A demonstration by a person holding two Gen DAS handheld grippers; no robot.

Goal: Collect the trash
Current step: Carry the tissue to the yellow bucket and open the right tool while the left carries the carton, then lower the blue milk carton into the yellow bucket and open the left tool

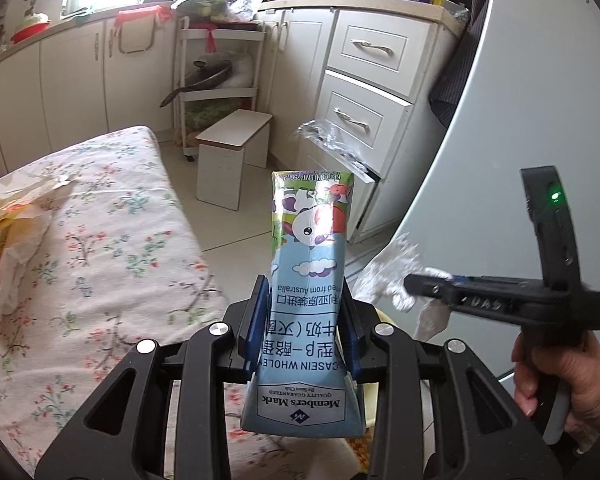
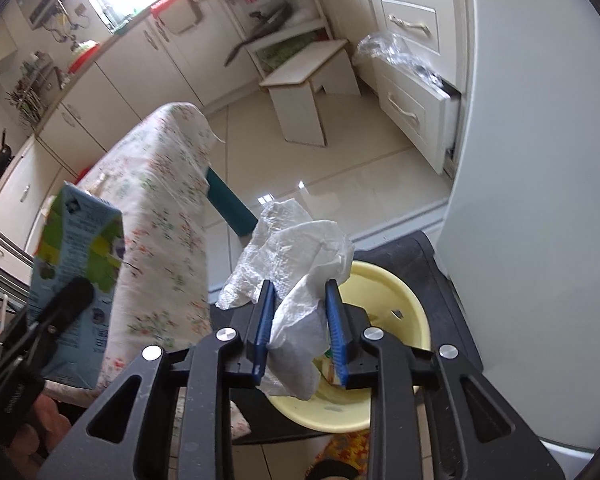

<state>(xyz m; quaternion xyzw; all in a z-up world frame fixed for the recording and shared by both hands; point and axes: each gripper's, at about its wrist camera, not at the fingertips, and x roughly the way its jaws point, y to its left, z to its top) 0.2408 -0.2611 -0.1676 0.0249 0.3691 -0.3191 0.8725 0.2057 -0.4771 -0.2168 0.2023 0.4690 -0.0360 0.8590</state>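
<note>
The left tongs [image 1: 306,320] grip a tall blue-and-green printed milk carton [image 1: 309,264] between their blue pads, the carton standing up past the tips. The right tongs [image 2: 300,316] stand partly parted around a crumpled white paper towel [image 2: 296,264] that hangs between the pads; whether they press on it I cannot tell. Directly under the right tongs sits a pale yellow round plastic bin [image 2: 404,300], and left of both tongs lies the floral-clothed counter [image 1: 100,240].
</note>
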